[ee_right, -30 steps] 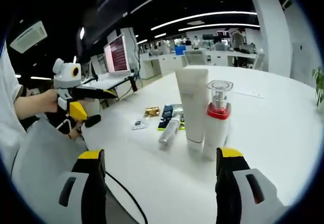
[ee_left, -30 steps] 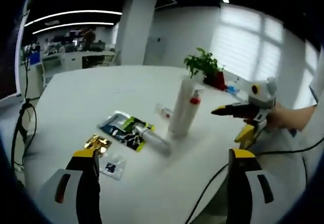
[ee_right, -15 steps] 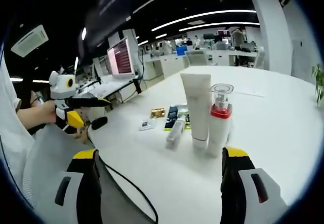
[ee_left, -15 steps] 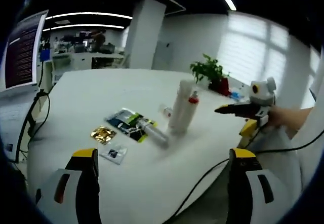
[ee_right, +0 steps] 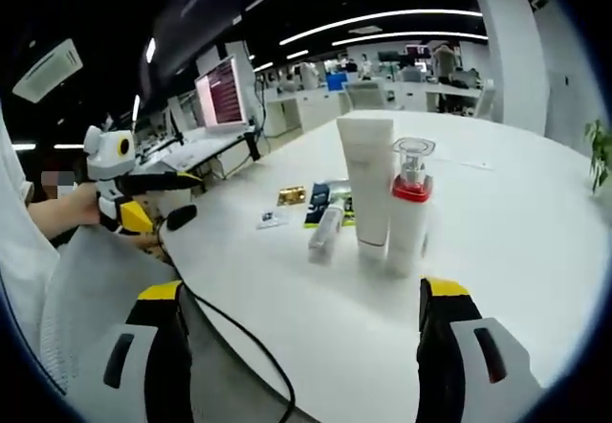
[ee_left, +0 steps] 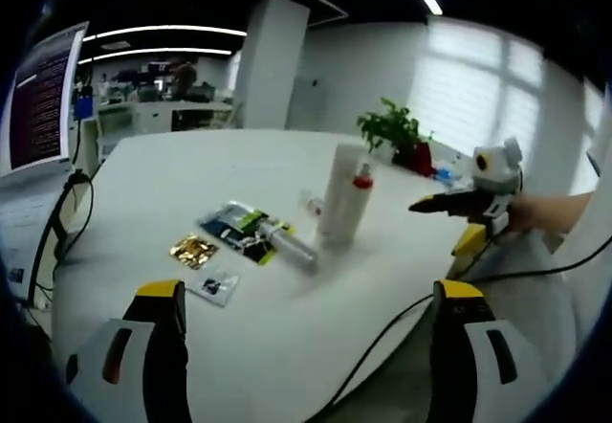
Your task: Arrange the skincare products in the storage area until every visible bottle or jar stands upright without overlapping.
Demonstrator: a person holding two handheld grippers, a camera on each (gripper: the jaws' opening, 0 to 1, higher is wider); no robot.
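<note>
Right gripper view: upright white tube

No text, label, brand or number can be read. The monitor shows lines of writing too small and blurred to make out. The sachets on the table carry print too blurred to read. The white tube and the pump bottle show no legible marking
</note>
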